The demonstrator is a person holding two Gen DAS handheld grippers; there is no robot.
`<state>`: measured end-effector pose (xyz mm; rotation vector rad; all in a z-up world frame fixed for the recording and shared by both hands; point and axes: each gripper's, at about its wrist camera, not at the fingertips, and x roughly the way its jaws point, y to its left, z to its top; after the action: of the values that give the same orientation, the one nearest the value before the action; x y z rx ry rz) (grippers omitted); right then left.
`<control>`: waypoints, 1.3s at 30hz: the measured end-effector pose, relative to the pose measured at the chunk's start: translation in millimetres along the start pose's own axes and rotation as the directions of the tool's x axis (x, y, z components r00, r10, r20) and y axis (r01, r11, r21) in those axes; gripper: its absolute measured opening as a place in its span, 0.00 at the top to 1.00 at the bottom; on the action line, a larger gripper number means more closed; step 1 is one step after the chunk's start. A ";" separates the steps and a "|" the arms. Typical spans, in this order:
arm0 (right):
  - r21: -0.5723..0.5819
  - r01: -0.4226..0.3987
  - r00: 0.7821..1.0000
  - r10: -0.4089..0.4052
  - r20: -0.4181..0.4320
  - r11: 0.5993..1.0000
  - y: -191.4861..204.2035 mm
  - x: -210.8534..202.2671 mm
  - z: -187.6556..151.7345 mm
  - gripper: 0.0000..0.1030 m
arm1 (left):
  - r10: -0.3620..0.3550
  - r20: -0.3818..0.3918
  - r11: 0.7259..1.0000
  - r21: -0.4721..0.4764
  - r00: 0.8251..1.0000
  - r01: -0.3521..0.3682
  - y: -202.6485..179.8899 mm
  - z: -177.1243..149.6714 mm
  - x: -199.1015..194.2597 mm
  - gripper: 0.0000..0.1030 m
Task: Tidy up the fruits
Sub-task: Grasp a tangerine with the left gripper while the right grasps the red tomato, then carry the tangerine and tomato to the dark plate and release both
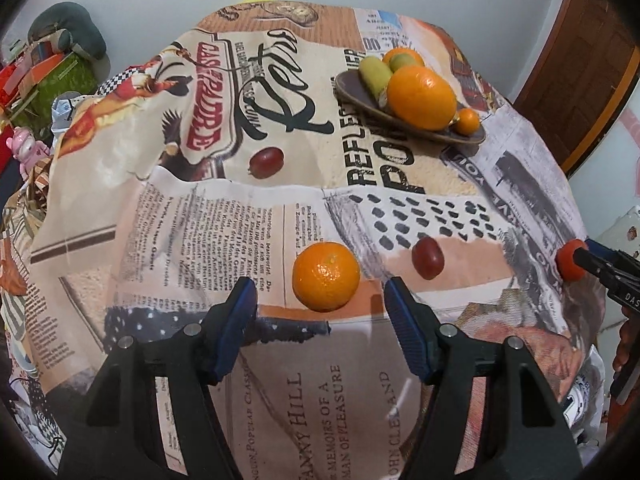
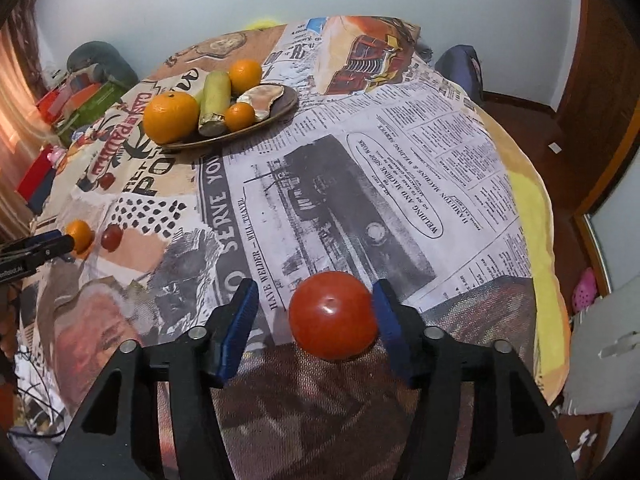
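A small orange (image 1: 326, 276) lies on the printed tablecloth just ahead of my open left gripper (image 1: 320, 300), between its blue pads but apart from them. A red tomato (image 2: 333, 315) sits between the fingers of my open right gripper (image 2: 314, 306), against the right pad, with a gap on the left. A brown plate (image 1: 416, 128) at the back holds oranges and green-yellow fruits; it also shows in the right wrist view (image 2: 276, 114). Two red grapes (image 1: 428, 258) (image 1: 266, 162) lie loose on the cloth.
The round table is covered by a newspaper-print cloth (image 2: 360, 184). Boxes, a pink toy (image 1: 28, 148) and clutter stand off the table's left. A wooden door (image 1: 580, 60) is at the right. A grey cushion (image 2: 604, 352) lies beyond the right edge.
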<state>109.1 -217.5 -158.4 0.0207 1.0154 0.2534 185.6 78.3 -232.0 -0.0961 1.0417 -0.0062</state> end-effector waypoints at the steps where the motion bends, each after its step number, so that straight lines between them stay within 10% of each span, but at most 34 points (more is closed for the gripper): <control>1: -0.007 0.010 1.000 -0.010 -0.002 1.000 0.5 0.9 0.1 0.42 | 0.002 -0.004 1.000 0.000 1.000 -0.002 0.4 0.6 2.5 0.36; 16: 0.015 0.027 0.999 -0.027 -0.045 1.000 -14.9 20.7 -5.4 0.44 | 0.038 0.008 0.999 0.020 0.999 -0.038 1.5 11.4 19.5 0.64; 19: 0.022 -0.009 0.999 0.010 -0.044 1.000 -13.8 19.4 -2.3 0.56 | 0.033 0.015 0.999 0.031 0.999 -0.033 1.6 11.5 18.8 0.64; 39: -0.084 -0.020 0.994 0.029 0.104 0.996 17.5 1.3 55.5 0.57 | 0.011 0.126 0.999 0.047 0.992 -0.017 -10.8 49.0 -6.3 0.64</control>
<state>153.0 -194.7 -127.7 -0.0286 0.8991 0.3134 225.0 71.7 -201.2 -0.0447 0.9152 -0.0128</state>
